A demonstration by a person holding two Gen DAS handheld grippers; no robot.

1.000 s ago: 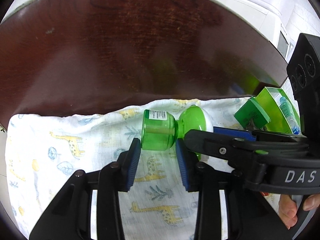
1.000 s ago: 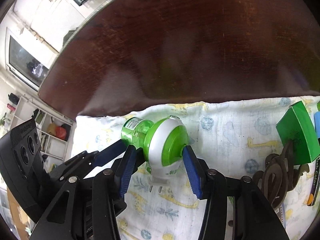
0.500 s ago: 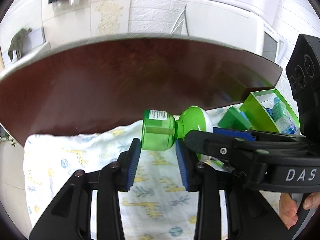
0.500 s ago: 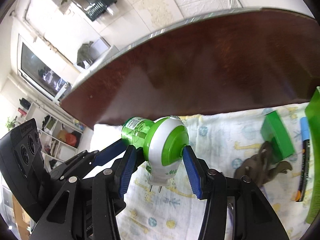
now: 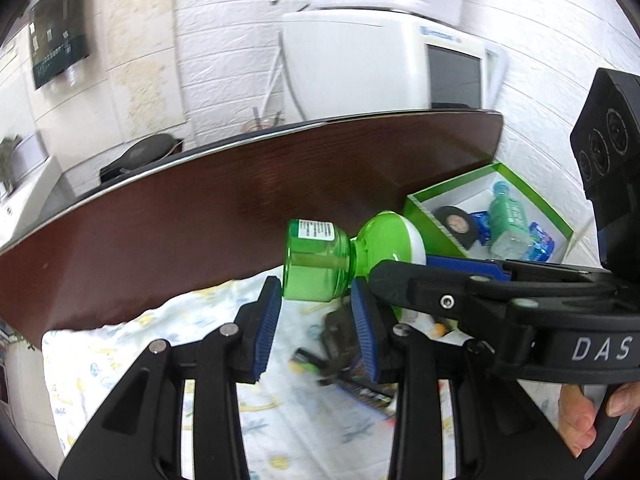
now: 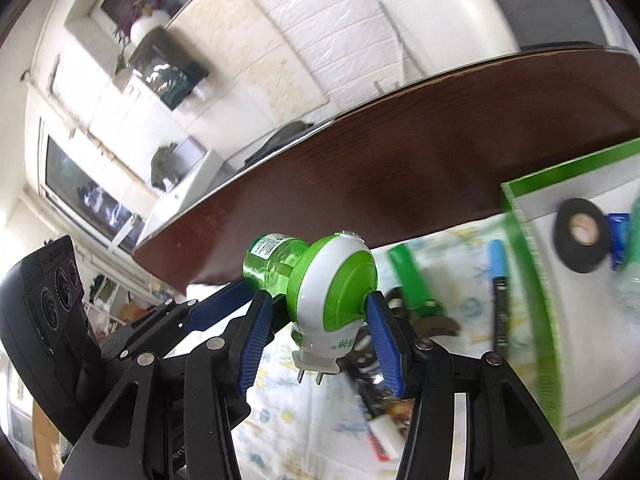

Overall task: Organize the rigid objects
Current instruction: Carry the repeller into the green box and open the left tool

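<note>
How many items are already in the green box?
At least 4: a black tape roll at its left, a blue packet beside it, a clear teal-labelled bottle in the middle, another blue packet at right. More may be hidden.

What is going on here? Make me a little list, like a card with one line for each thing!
held thing: green and white plug-in device with a green bottle at one end
left gripper: shut on the green bottle
right gripper: shut on the white and green plug body
device position: lifted off the giraffe-print cloth
green box: open, holding a black tape roll and a small plastic bottle
on the cloth: a blue-capped marker, a green block
table: dark brown wood
</note>
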